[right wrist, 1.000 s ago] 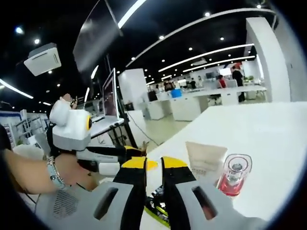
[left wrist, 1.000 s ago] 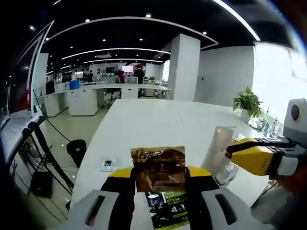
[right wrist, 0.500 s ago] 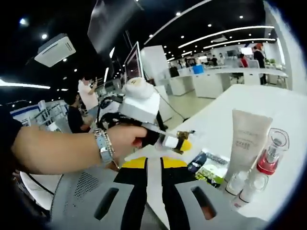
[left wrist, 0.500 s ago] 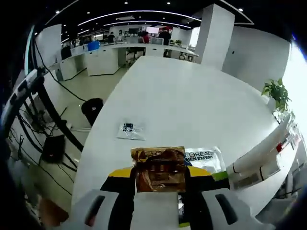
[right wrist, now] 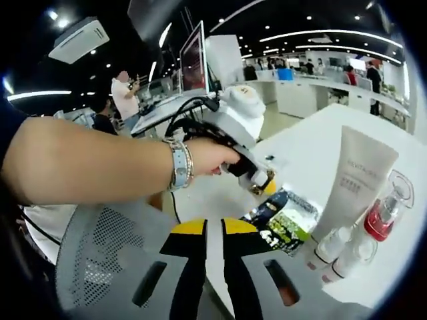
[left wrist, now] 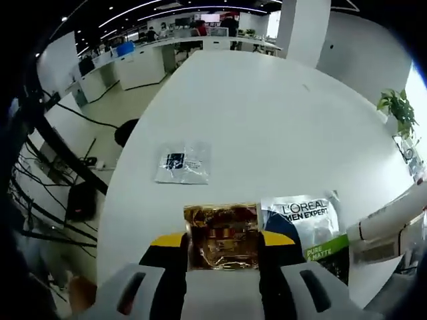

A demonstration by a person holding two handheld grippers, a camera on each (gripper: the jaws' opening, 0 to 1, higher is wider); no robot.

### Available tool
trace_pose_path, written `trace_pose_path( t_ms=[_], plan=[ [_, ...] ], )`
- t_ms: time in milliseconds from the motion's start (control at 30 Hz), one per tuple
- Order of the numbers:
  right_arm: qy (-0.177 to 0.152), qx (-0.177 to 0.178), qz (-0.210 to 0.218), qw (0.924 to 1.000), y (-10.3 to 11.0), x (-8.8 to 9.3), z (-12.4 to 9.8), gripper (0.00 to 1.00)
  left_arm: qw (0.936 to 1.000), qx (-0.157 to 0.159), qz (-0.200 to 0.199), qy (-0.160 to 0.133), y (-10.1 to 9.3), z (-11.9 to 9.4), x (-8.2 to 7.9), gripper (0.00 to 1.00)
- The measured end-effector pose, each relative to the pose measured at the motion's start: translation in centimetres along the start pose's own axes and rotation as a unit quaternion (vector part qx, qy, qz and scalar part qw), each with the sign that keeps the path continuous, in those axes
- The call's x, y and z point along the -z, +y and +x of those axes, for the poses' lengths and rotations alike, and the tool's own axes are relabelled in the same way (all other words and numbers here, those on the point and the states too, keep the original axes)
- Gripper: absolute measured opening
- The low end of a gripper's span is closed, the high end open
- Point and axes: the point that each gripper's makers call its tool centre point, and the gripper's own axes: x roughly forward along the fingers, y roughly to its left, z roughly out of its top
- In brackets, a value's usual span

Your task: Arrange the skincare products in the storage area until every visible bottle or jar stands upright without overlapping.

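While the left gripper [left wrist: 222,248] stays clamped on its gold foil sachet [left wrist: 221,236], its view has tipped down to the white table [left wrist: 253,113]. Two packets lie flat: a clear sachet [left wrist: 183,163], then one reading "L'OREAL MEN EXPERT" [left wrist: 308,224]. In the right gripper view, jaws of the right gripper [right wrist: 213,235] nearly together, empty; one white tube [right wrist: 353,181], one red bottle [right wrist: 380,219] stand upright.

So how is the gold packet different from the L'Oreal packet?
The gold packet is crinkly, shiny and gold all over, while the L'Oreal packet is silvery with dark letters and a green band. The gold packet is pinched between the left tongs; the L'Oreal packet lies flat on the white table with nothing holding it. Both are flat sachets, not bottles.
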Motion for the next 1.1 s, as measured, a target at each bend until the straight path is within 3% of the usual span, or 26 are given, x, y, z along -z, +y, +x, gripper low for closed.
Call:
trace_pose_path(
  t_ms=[367, 667, 867, 967, 1100],
  plan=[
    [0.019, 0.002, 0.002, 0.9998, -0.3, 0.8, 0.1, 0.07, 1.0000, -0.007, -0.003, -0.005, 0.7, 0.5, -0.5, 0.44],
    [0.027, 0.004, -0.008, 0.9996, -0.3, 1.2, 0.2, 0.06, 0.9984, 0.019, -0.050, -0.018, 0.4, -0.1, -0.6, 0.48],
    [0.030, 0.010, -0.011, 0.9994, -0.6, 1.3, 0.2, 0.05, 0.9921, 0.032, -0.083, -0.089, 1.2, -2.1, -1.4, 0.44],
    [0.032, 0.009, -0.010, 0.9994, -0.6, 1.4, 0.2, 0.05, 0.9907, 0.041, -0.076, -0.105, 1.3, -2.7, -0.9, 0.31],
    [0.038, 0.003, -0.013, 0.9992, -0.1, 1.7, 0.4, 0.05, 0.9874, 0.029, -0.083, -0.131, 2.2, -3.2, -0.3, 0.32]
  ],
)
